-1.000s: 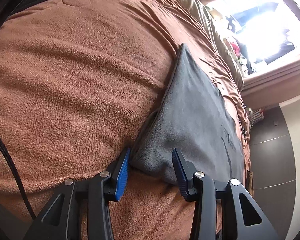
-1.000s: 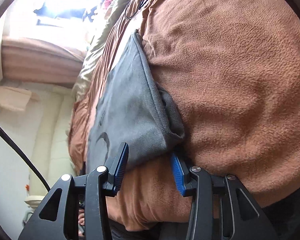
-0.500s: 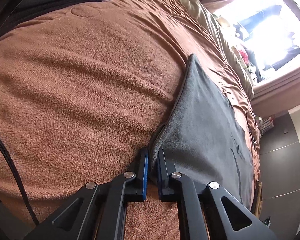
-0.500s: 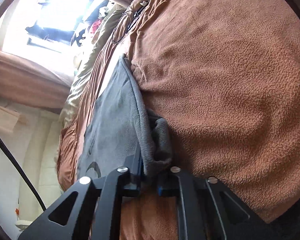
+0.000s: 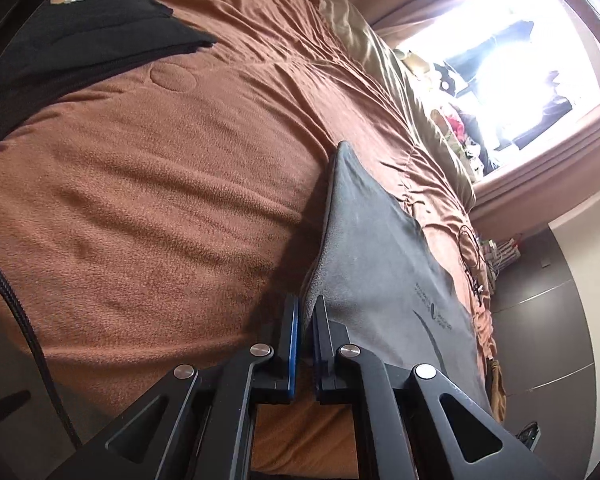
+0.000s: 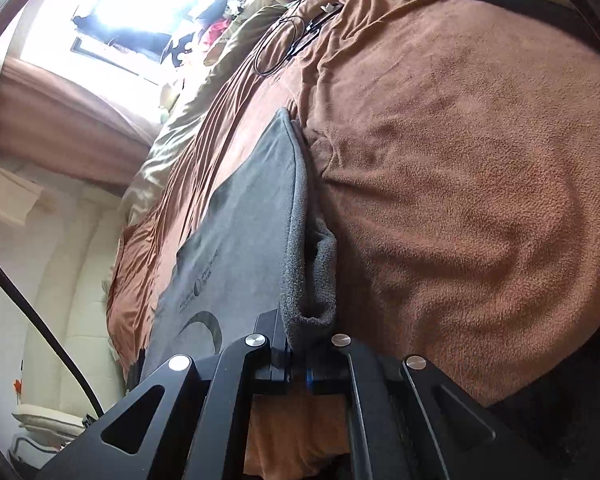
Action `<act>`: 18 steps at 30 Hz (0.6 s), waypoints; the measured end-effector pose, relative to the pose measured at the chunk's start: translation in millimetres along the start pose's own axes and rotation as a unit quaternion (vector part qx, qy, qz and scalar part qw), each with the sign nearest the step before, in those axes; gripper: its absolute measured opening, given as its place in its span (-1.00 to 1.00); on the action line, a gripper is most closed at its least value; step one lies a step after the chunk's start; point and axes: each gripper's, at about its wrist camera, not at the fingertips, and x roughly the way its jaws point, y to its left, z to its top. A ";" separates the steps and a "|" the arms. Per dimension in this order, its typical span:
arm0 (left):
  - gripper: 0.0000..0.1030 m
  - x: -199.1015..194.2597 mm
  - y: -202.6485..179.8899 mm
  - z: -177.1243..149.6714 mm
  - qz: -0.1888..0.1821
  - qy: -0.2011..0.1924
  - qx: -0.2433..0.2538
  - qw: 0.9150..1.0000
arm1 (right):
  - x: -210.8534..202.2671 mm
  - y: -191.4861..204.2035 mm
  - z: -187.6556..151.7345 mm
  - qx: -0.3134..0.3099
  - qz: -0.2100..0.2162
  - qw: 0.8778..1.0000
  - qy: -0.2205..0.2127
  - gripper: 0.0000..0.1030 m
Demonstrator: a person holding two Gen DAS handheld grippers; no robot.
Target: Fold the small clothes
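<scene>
Left wrist view, nearest first: your left gripper (image 5: 306,344) has its blue-padded fingers (image 5: 291,344) pinched on the near corner of the soft grey fleece garment with a printed logo (image 5: 380,264). The jaws have just been closing, and the cloth sits clamped between them, with only a sliver of gap showing. The corner tents up off the rust-brown fleece blanket (image 5: 160,200) covering the bed, while the rest of the garment lies stretched away from you. Farther off, a folded black garment with a paw print (image 5: 80,36) rests at the blanket's far left, and a bright window (image 5: 512,80) lies beyond.

In the right wrist view, your right gripper (image 6: 298,364) is likewise closed tight on the garment's other near corner (image 6: 308,280), where a thick rolled hem bunches at the pads. A loose black cable (image 6: 284,44) lies on the blanket in the distance.

You appear to be at the start of a fold, with both near corners gripped and raised. Next, you likely need to carry both corners together toward the far edge, keeping them level and equally tensioned so the fold lands square.
</scene>
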 end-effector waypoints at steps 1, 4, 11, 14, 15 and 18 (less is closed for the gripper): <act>-0.90 -4.4 2.1 -2.3 -0.002 0.000 -0.001 1.000 | -2.4 0.0 -2.8 -0.002 -0.001 1.000 0.004 -0.99; -0.90 -17.0 9.8 -8.7 -0.010 0.000 -0.004 1.000 | -0.5 1.8 -4.1 -0.006 -0.003 1.000 0.011 -0.99; -0.89 -33.4 22.0 -26.7 -0.022 0.002 0.004 1.000 | -5.8 7.8 -11.0 -0.042 -0.043 0.998 0.018 -0.98; -0.89 -24.8 30.1 -31.7 -0.028 0.011 0.000 1.000 | -0.9 11.8 -13.2 -0.064 -0.086 0.994 0.032 -0.91; -0.88 -21.3 32.6 -33.3 -0.033 0.014 -0.002 0.999 | -1.1 13.5 -13.5 -0.071 -0.099 0.992 0.035 -0.81; -0.86 -16.9 37.4 -38.3 -0.036 0.016 -0.002 0.999 | -12.9 26.1 -14.7 -0.101 -0.136 0.985 0.019 -0.33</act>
